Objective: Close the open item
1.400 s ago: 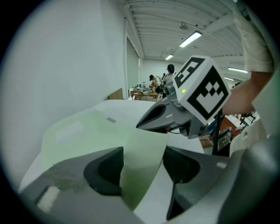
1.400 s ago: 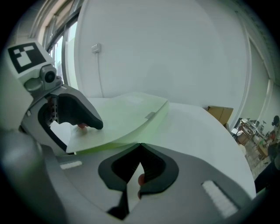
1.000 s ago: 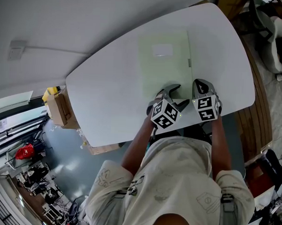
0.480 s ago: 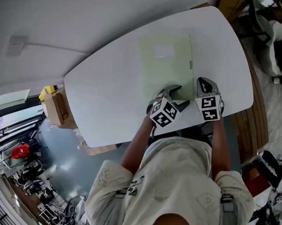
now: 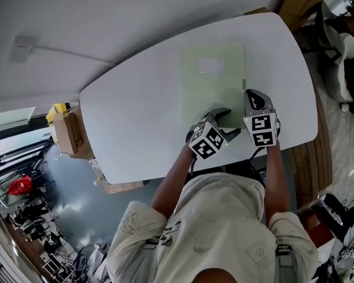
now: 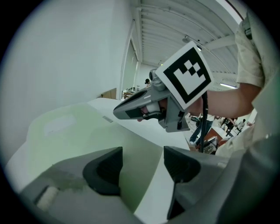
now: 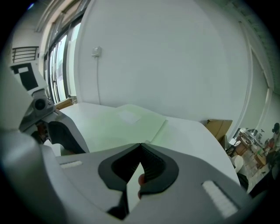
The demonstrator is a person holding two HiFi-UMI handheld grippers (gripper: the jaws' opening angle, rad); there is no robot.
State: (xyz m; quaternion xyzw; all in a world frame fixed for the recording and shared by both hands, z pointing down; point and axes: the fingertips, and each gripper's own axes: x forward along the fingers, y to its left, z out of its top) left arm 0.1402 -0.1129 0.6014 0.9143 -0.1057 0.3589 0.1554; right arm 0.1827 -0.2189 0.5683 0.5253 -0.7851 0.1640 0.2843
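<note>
A pale green flat folder bears a whitish label toward 12 o'clock, on a plain white rounded table; the grey left gripper and grey right gripper carry black-and-white square-patterned cubes, with black pads

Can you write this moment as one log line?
folder: flat on table | left gripper: open, over folder | right gripper: shut, empty

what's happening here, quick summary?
A person stands at a white table with a gripper in each hand, working on a pale green paper folder. The folder lies flat with its labelled cover up and looks closed. The left gripper is over the folder's near edge, jaws apart and holding nothing. The right gripper sits just off the folder's right edge, jaws together and empty.
</note>
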